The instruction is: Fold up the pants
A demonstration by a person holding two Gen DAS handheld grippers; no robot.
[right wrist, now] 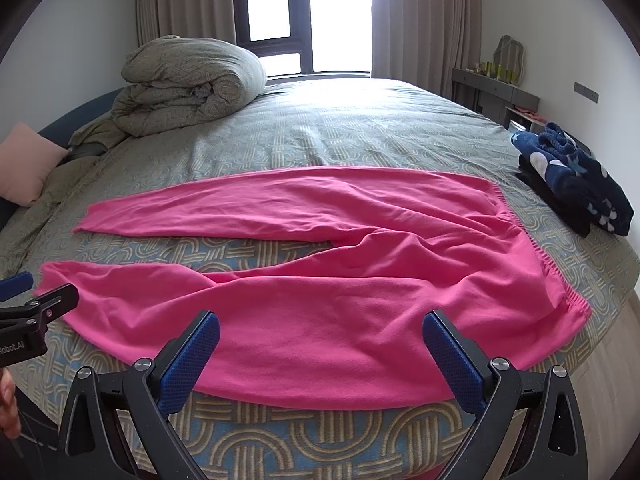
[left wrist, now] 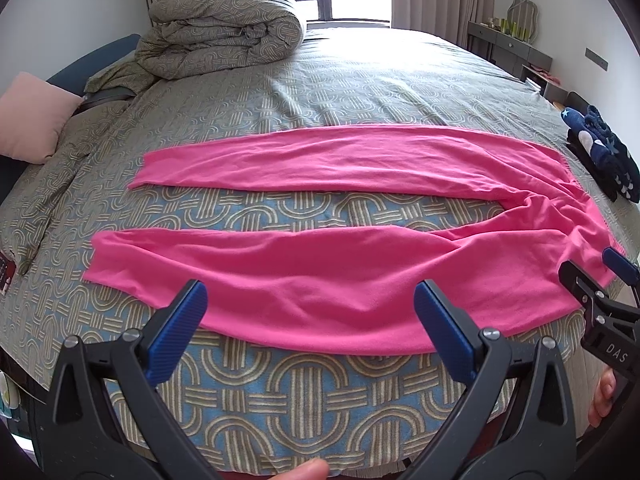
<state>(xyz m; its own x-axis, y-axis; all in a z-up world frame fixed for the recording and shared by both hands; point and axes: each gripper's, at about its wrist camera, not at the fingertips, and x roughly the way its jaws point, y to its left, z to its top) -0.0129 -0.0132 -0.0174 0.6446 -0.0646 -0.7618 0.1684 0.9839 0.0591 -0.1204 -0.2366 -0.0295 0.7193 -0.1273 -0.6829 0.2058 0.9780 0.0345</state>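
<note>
Here, pink pants (left wrist: 320, 280) flat along bed (left wrist: 320, 392) near edge, left gripper (left wrist: 310, 300) and right gripper (right wrist: 320, 336) both spread wide, empty

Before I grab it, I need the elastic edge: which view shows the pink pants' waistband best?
The right wrist view: the waistband runs gathered and unobstructed. In the left wrist view it is squeezed against the edge, partly behind the right tool.

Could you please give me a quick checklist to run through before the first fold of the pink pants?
1. Pants spread on bed, legs apart: ok.
2. Fabric smooth: not ok, wrinkled at crotch.
3. Left gripper open, empty: ok.
4. Right gripper open, empty: ok.
5. Waistband visible, unobstructed: ok.
6. Navy garment apart from pants: ok.
</note>
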